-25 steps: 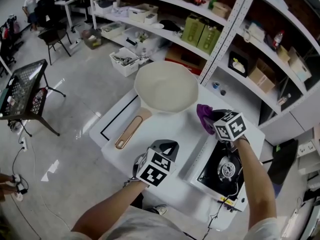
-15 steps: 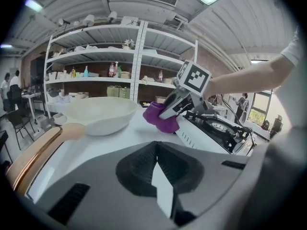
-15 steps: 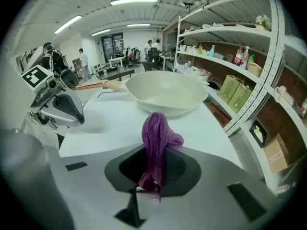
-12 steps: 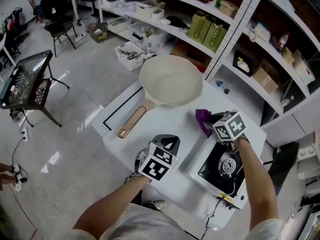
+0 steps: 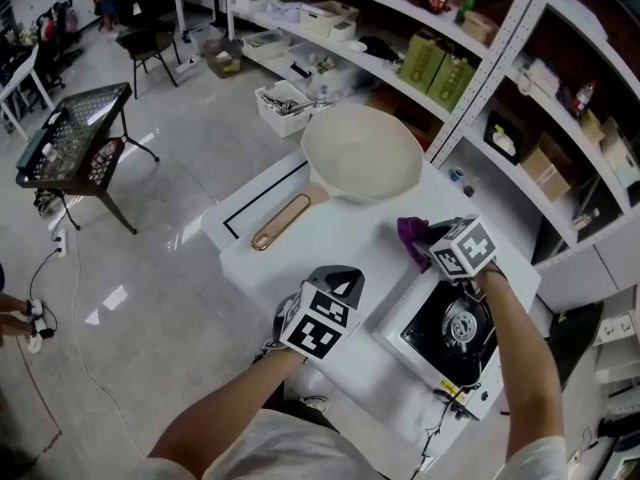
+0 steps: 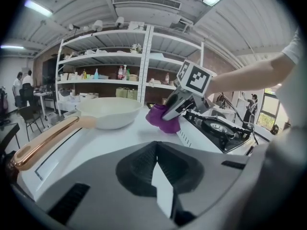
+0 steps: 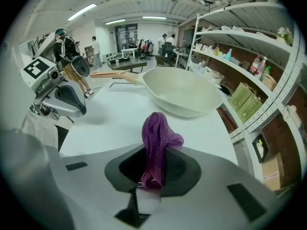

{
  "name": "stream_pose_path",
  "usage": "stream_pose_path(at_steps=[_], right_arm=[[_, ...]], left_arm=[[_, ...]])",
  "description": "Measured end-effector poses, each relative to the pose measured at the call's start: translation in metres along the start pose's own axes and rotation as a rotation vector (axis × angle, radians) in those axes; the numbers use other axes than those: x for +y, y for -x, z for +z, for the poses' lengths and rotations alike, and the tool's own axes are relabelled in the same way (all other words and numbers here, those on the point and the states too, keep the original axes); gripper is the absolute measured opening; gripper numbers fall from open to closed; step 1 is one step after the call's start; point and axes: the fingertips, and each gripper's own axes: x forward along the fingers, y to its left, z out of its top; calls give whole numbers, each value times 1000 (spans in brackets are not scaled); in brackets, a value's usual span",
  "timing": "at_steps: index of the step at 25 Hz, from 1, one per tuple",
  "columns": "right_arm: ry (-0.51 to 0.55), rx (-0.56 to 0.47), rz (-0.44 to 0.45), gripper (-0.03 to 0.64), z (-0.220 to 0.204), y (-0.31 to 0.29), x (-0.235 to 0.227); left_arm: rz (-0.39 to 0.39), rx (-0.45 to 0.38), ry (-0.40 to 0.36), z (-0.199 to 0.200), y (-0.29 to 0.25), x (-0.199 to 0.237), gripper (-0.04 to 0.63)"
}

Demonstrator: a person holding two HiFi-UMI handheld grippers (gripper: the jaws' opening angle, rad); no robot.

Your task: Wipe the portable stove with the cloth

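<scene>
1. A white table [image 5: 340,240] stands on a grey floor in front of stocked shelving. The portable stove [image 5: 455,333] lies flat at the table's right end, burner facing up.
2. My right gripper [image 7: 152,178] is clamped on the purple cloth [image 7: 156,137], just beside the stove edge nearest the pan [image 5: 362,153].
3. The cloth is bunched long and narrow. Its length runs along my jaws, with the free end pointing toward the pan.
4. My left gripper [image 6: 156,164] has its jaws together with nothing between them. It hovers over the table's near side, aimed at the cloth.
</scene>
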Motion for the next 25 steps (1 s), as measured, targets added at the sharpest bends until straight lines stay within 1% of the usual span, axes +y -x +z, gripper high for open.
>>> stream_pose_path(at_steps=[5, 11, 15, 25], right_arm=[[41, 21, 39, 61, 4, -5, 28], [70, 25, 75, 61, -1, -6, 57], [71, 19, 91, 61, -1, 0, 72], [45, 9, 121, 61, 0, 3, 113]], left_arm=[[38, -4, 26, -13, 15, -1, 3], [62, -11, 37, -23, 22, -10, 3], [62, -7, 42, -28, 27, -17, 3], [35, -15, 25, -35, 46, -26, 3]])
